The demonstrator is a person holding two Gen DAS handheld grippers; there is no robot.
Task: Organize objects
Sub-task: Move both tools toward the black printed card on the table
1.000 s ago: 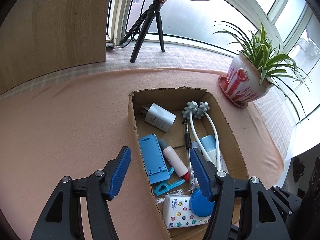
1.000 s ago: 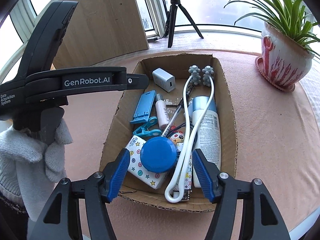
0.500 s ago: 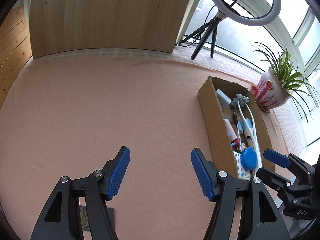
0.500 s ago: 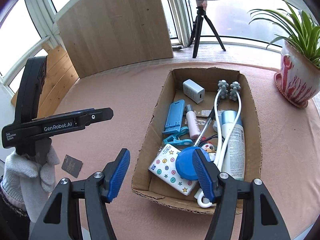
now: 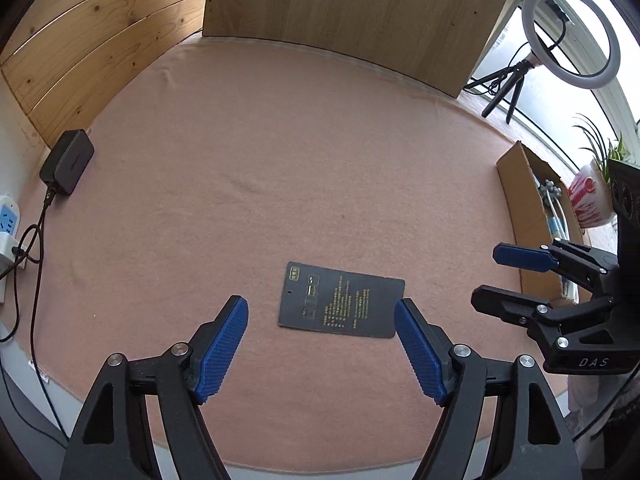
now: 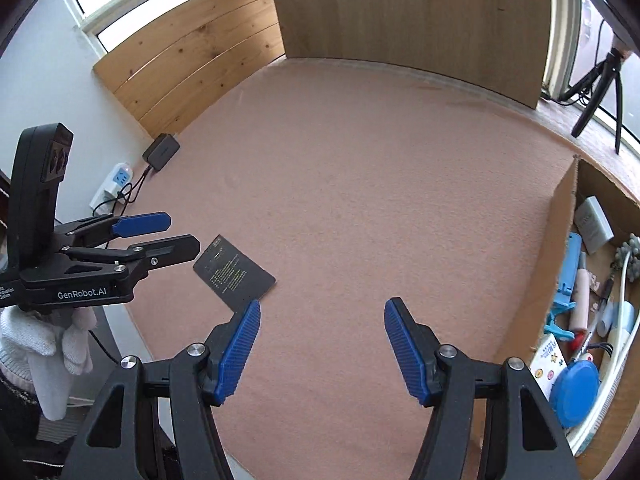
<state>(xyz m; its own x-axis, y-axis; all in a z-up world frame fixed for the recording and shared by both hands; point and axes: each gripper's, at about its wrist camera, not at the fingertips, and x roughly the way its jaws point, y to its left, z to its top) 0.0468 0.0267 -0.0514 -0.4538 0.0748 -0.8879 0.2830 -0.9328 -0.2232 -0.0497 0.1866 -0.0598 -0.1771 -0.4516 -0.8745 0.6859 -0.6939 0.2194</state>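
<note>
Dark card [image 5: 341, 306] lies flat on the pink cloth [image 5: 280, 160], lower centre of the left view, between the wide, empty left gripper [image 5: 320, 344] fingers; being so thin, it may slide instead of lifting. Right gripper [image 6: 322, 354] also gapes empty

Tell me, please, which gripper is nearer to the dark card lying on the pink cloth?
Left. The left gripper hovers open directly at the dark card; the right gripper sits off to the card's side, toward the cardboard box.
</note>
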